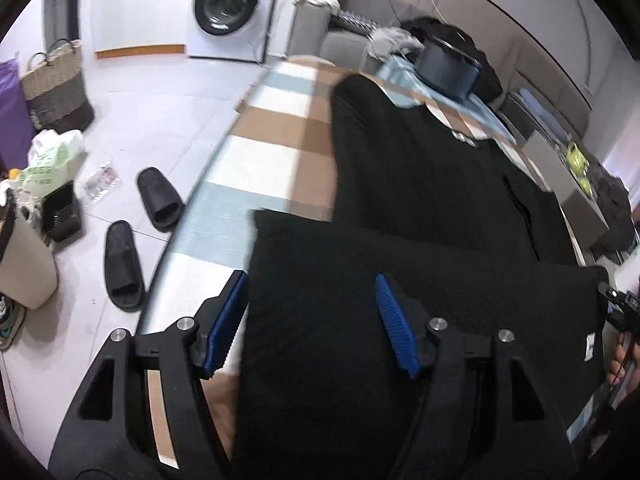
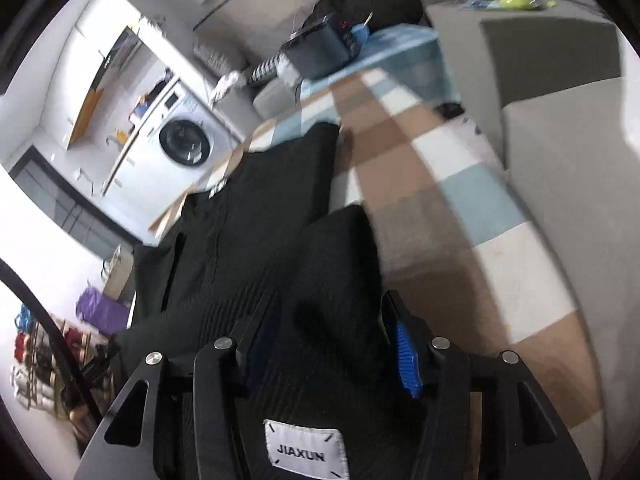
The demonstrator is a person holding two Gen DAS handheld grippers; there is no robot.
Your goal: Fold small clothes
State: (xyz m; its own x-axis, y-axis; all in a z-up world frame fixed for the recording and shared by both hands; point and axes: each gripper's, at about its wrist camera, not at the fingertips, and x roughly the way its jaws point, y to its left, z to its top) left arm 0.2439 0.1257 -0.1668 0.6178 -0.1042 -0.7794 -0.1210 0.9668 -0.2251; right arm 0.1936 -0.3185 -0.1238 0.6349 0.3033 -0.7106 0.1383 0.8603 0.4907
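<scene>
Left wrist view first: the left gripper (image 1: 310, 320), black with ribbed blue pads (image 1: 394, 324), stands wide open, and a folded edge of the black ribbed knit garment (image 1: 420, 184) runs up between its two fingers without being pinched. The left pad sits just off the cloth's side edge, over the checked tablecloth of brown, white and pale blue squares (image 1: 276, 136); the right pad is over the fabric itself. Beyond the fold, the rest of the garment lies spread flat on the table, stretching away toward a dark round pot (image 1: 448, 68) at the far end. Off the table's left edge, a pair of black slide sandals (image 1: 138, 240) lies on the white floor, with a woven two-tone basket (image 1: 56, 88) and a white front-loading washing machine (image 1: 228, 12) further back. At the far right edge the tip of the other tool shows beside the cloth's corner. Over to the right wrist view: the right gripper (image 2: 332, 344) has its fingers apart with a raised bunch of the same garment (image 2: 256, 216) between them, and how firmly it is held cannot be told through the blur. A white sewn label reading JIAXUN (image 2: 306, 454) lies on the fabric right at the gripper's base. The tablecloth (image 2: 440, 200) runs bare to the right, beside a grey sofa (image 2: 560, 140).
</scene>
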